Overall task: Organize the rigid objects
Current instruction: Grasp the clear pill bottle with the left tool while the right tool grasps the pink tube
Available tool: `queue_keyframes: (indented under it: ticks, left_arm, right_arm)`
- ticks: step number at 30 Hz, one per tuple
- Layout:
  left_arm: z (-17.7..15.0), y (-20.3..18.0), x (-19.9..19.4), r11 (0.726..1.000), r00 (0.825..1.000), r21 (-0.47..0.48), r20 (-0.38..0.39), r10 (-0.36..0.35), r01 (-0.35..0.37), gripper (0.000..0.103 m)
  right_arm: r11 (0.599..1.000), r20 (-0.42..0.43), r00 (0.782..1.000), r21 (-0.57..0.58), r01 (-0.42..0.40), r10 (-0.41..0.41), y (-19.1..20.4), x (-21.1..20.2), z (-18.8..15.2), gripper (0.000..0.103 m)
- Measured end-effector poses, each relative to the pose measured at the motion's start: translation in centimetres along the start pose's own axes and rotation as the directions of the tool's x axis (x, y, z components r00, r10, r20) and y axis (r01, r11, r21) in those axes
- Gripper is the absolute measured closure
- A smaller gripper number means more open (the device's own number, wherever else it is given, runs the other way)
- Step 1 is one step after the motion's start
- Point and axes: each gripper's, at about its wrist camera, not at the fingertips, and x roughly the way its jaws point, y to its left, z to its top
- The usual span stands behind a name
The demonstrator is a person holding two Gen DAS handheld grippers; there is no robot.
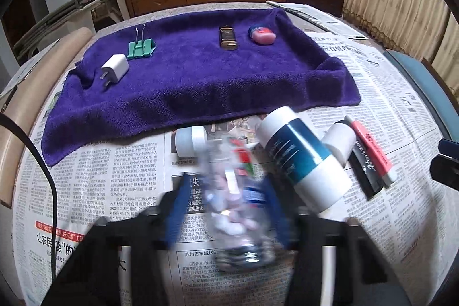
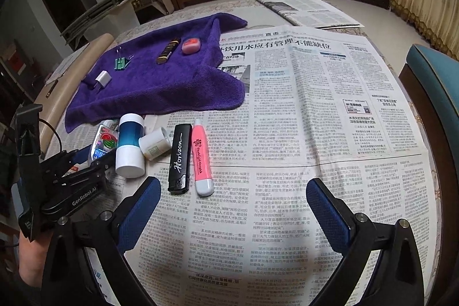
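Four small hard items (image 1: 114, 68) on plush towel (image 1: 200, 82)

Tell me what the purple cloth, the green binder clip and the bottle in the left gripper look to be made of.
Purple cloth: soft, matte terry or fleece, judging by its fuzzy nap and rumpled edges.
Green binder clip: likely painted sheet metal with bare wire handles that glint silver.
Bottle: seemingly clear, glossy plastic; pale contents show through it between the left gripper fingers. Motion blur leaves it uncertain.
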Motion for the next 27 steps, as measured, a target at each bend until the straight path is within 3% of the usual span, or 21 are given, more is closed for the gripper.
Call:
queue_keyframes:
  ticks: [5, 11, 19, 27]
  left_arm:
    - [-0.2, 0.7, -0.2, 0.999, 0.999, -0.008, 0.009, -0.033, 0.033, 0.062]
    - [-1.2, 2.3, -1.2, 1.000, 1.000, -0.015, 0.021, -0.019, 0.019, 0.063]
    - [-1.9, 4.9, -2.1, 0.998, 0.999, -0.049, 0.018, -0.040, 0.041, 0.063]
    - [-2.3, 6.7, -2.0, 0.995, 0.997, -0.076, 0.014, -0.070, 0.071, 0.063]
  right_arm:
    - [1.000, -0.002, 1.000, -0.011, -0.005, 0.004, 0.4, 0.2, 0.1, 0.002]
    - [0.999, 0.003, 1.000, -0.039, 0.008, -0.008, 0.9, 0.7, 0.0, 0.002]
    - [0.980, 0.011, 0.992, -0.152, 0.129, -0.129, 2.9, 3.3, 0.3, 0.017]
    - [0.972, -0.016, 0.984, -0.159, 0.174, -0.179, 2.3, 5.6, 0.8, 0.020]
